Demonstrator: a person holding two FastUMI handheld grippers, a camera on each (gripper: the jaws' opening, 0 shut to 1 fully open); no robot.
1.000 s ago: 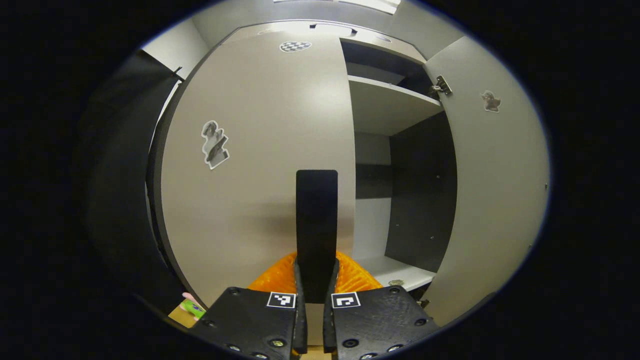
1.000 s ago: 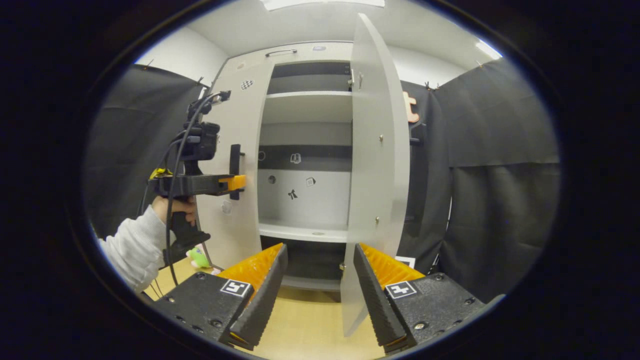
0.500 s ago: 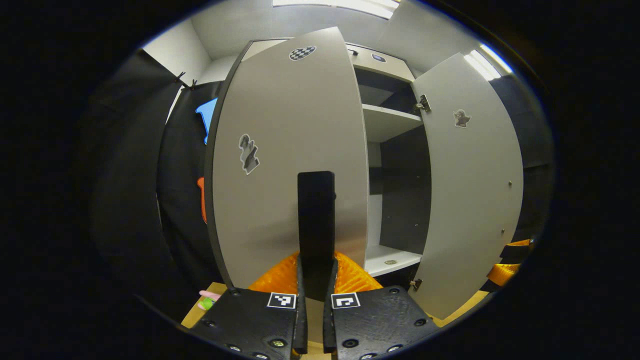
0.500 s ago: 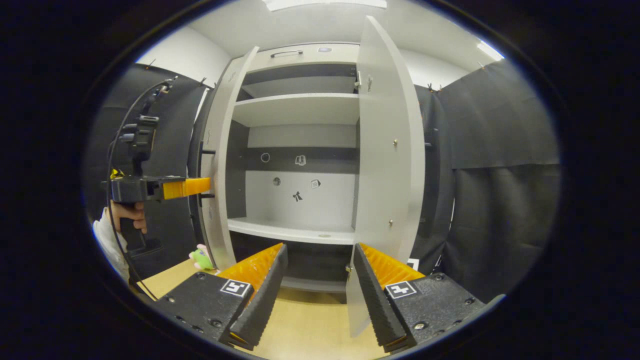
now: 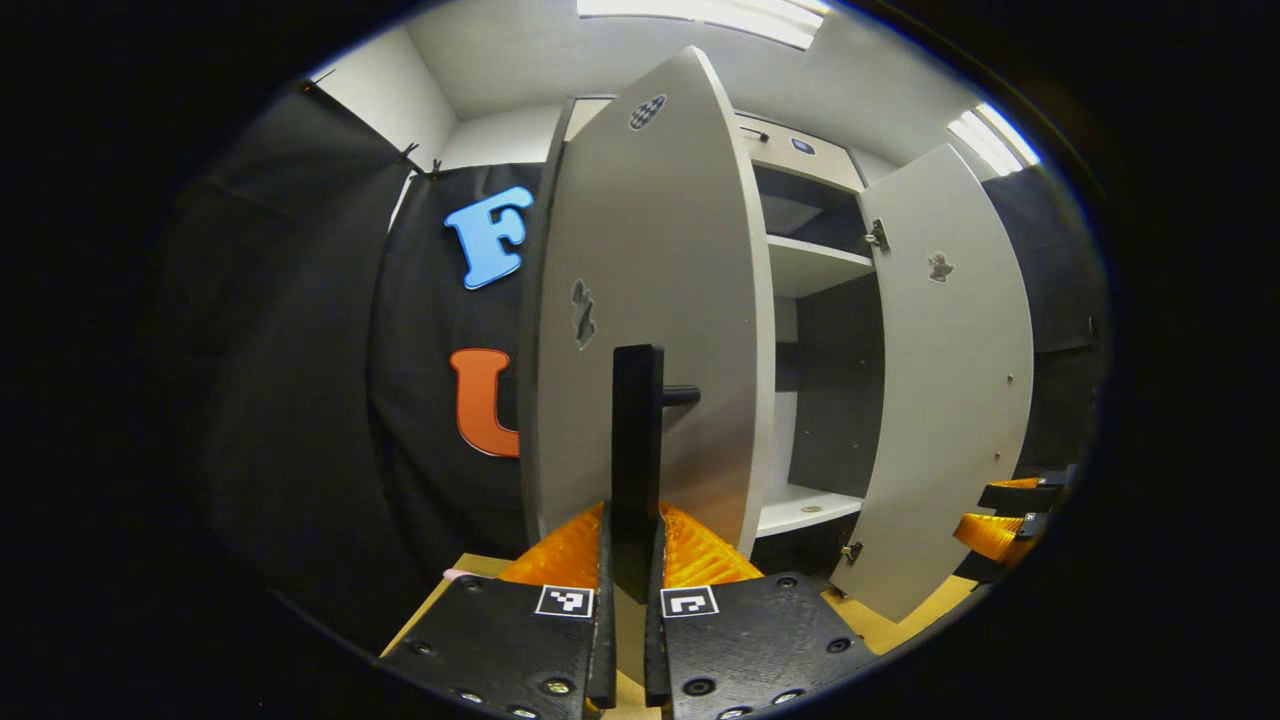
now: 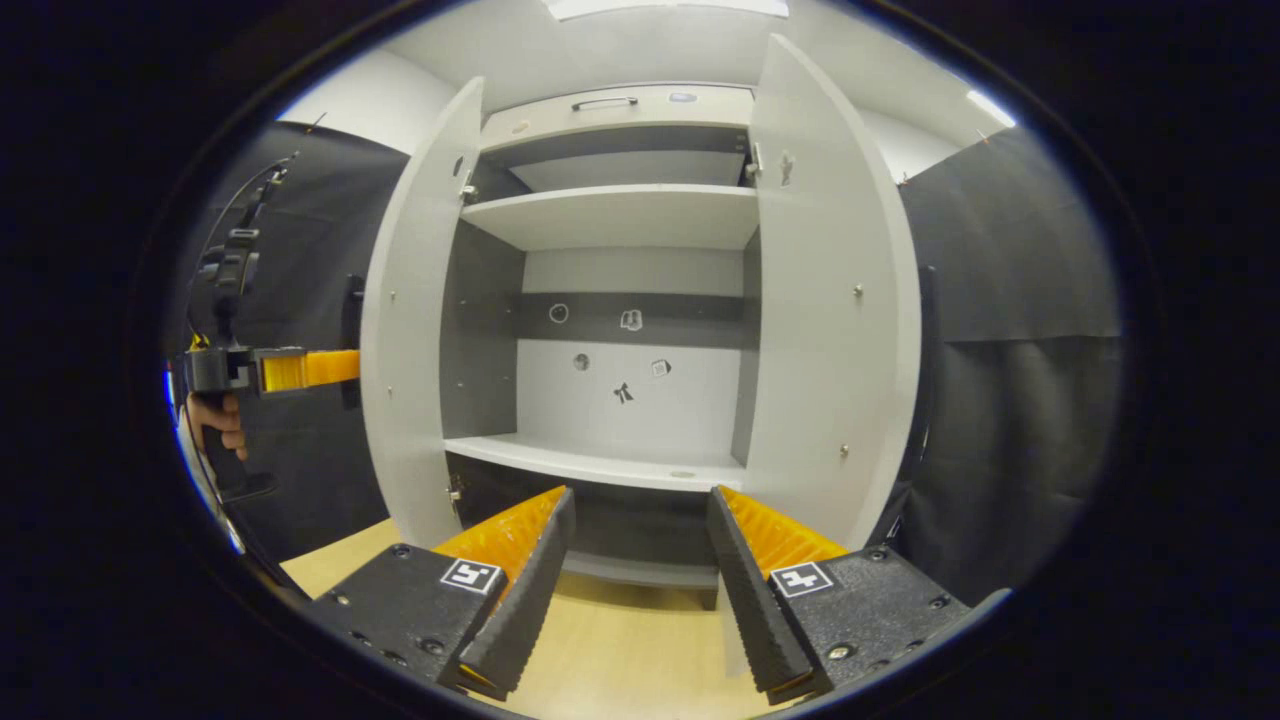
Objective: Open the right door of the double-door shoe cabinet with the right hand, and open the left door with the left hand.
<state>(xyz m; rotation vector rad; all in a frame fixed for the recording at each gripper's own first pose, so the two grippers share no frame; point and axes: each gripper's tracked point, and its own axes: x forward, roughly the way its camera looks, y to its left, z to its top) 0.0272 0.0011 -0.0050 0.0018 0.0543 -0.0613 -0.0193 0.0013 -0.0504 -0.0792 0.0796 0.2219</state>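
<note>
**Both cabinet doors stand wide open**

The shoe cabinet (image 6: 620, 300) stands against the booth wall, and both of its doors are swung out. In the right gripper view the left door (image 6: 410, 330) and the right door (image 6: 830, 320) show their inner faces, with the shelves (image 6: 610, 215) plain to see between them. The bottom of the cabinet is hidden behind that gripper's own fingers.

In the left gripper view the left door (image 5: 650, 300) shows its outer face. Its black handle (image 5: 637, 450) stands up straight in the middle, and the left gripper (image 5: 630, 560) is clenched on it, one finger pressing each side. The handle's lower end is hidden down between the fingers. The right door (image 5: 950, 380) hangs open farther off, and only a thin slice of the shelves can be seen (the left door covers most of them).

The right gripper (image 6: 640, 540) has its fingers spread apart with nothing between them, hanging in front of the open cabinet, over the wooden floor (image 6: 620, 660).

The right gripper view also shows the left gripper (image 6: 310, 368) from the side, reaching behind the left door, with a hand (image 6: 215, 430) on its grip. The door hides its fingertips there. At the right edge of the left gripper view, the right gripper (image 5: 1000, 520) peeks in, mostly cut off.
</note>
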